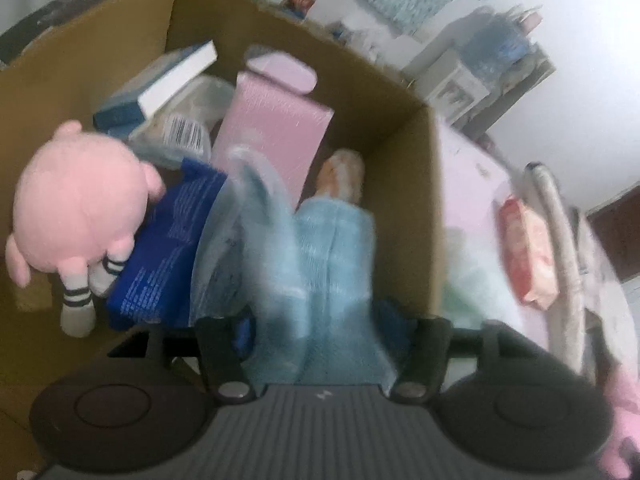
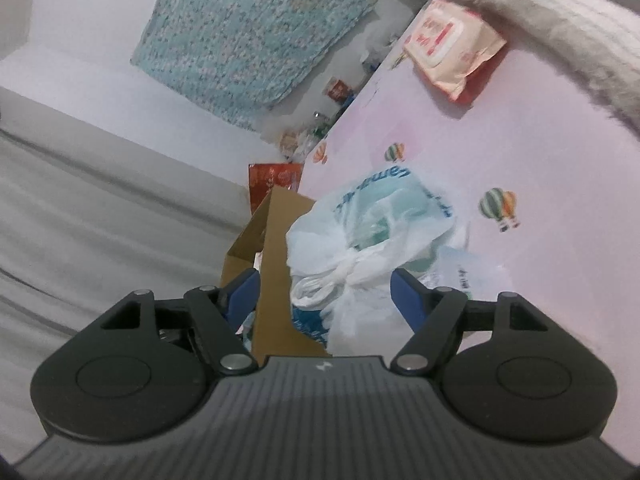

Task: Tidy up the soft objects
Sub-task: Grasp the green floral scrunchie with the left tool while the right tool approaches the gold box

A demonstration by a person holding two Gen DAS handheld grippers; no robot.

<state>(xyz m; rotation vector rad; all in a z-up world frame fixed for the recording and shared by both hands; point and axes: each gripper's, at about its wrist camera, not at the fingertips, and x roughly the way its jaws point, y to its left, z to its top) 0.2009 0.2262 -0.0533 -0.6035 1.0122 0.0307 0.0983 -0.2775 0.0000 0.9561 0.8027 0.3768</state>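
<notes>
Lying between parted left tongs (image 1: 320, 344): blue towel (image 1: 336, 264), over box (image 1: 400, 128).

Soft, even indoor light is filling both views, casting only faint shadows. Motion blur is smearing the light blue towel (image 1: 336, 264) and the pink plush toy (image 1: 76, 208) in the left wrist view. Fisheye distortion is bending every edge, and dark vignetting is rounding the corners.

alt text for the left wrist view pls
The left gripper stands open over a cardboard box, a light blue towel between its fingers. A pink plush toy and a pink package lie inside.
</notes>
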